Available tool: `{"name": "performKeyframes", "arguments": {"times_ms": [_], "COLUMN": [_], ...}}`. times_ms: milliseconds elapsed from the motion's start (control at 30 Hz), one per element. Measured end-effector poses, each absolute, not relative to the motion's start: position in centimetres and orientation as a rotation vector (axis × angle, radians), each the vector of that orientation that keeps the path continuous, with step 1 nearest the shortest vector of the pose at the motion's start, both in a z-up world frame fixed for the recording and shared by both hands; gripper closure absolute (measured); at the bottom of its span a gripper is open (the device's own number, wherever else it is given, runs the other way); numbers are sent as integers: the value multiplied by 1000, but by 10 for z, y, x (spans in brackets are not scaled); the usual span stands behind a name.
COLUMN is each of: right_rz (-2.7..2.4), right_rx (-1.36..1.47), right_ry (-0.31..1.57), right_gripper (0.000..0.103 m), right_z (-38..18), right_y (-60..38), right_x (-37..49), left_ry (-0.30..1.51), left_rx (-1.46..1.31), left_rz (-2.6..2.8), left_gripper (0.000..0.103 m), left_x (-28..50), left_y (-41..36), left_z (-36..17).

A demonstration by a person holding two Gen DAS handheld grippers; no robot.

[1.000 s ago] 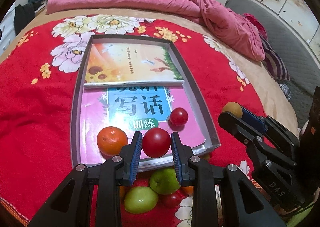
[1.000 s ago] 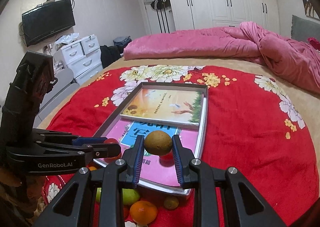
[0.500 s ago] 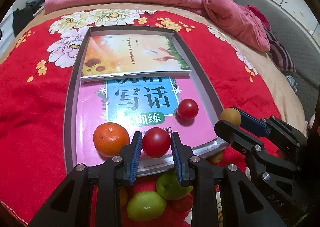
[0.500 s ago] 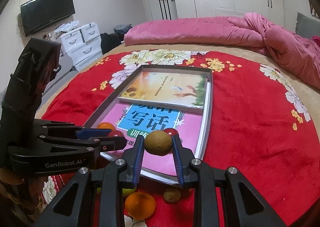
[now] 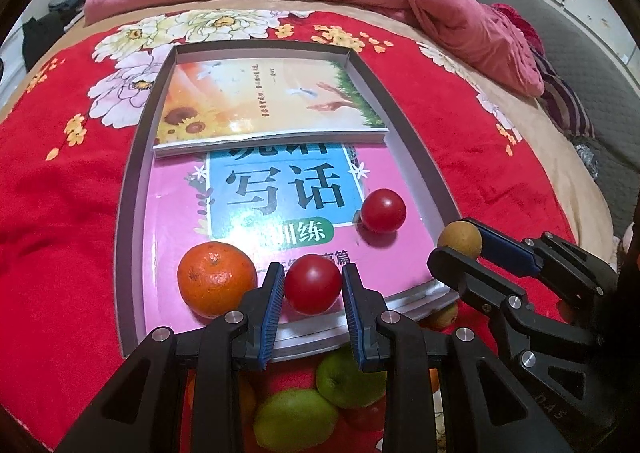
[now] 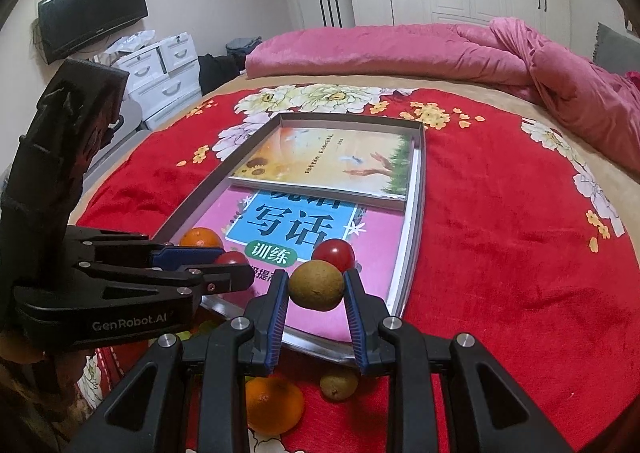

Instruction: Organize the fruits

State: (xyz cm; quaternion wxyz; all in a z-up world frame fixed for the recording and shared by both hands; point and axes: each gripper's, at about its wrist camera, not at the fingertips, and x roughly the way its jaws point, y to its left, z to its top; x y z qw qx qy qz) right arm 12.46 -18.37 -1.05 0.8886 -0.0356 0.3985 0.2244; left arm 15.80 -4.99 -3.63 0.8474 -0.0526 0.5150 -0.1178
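Observation:
My left gripper (image 5: 313, 285) is shut on a red tomato (image 5: 313, 283) above the near end of the grey tray (image 5: 134, 181). An orange (image 5: 216, 278) and a second red tomato (image 5: 383, 210) lie in the tray on a pink book (image 5: 280, 205). My right gripper (image 6: 316, 287) is shut on a brown kiwi (image 6: 317, 285) over the tray's near right corner. In the left wrist view the kiwi (image 5: 460, 239) shows at the right gripper's tip. Green apples (image 5: 296, 419) and other fruit lie on the red blanket below the grippers.
A sunflower book (image 5: 264, 105) fills the tray's far half. An orange (image 6: 274, 405) and a small kiwi (image 6: 339, 384) lie on the blanket (image 6: 500, 253) before the tray. A pink duvet (image 6: 400, 49) lies at the far side of the bed.
Both grippers have moved forward and down over the tray's near end with their fruits still held. The tray and its fruit look closer.

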Motion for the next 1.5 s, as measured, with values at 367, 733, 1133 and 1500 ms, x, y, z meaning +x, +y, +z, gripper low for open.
{"name": "performKeyframes", "arguments": {"times_ms": [367, 733, 1133, 1500], "right_rz": [474, 485, 479, 471], "right_rx": [-91, -112, -90, -70], "right_ry": [854, 898, 927, 935], "right_gripper": [75, 75, 74, 74], "right_z": [-20, -32, -38, -36], "right_y": [-180, -176, -178, -182], "right_x": [128, 130, 134, 134], "left_ry": [1097, 1102, 1103, 1105], "left_rx": [-109, -112, -119, -120], "left_rz": [-247, -250, -247, -244], "left_gripper": [73, 73, 73, 73], "left_x": [160, 160, 159, 158], "left_y": [-50, -50, -49, -49], "left_z": [-42, -44, -43, -43]}}
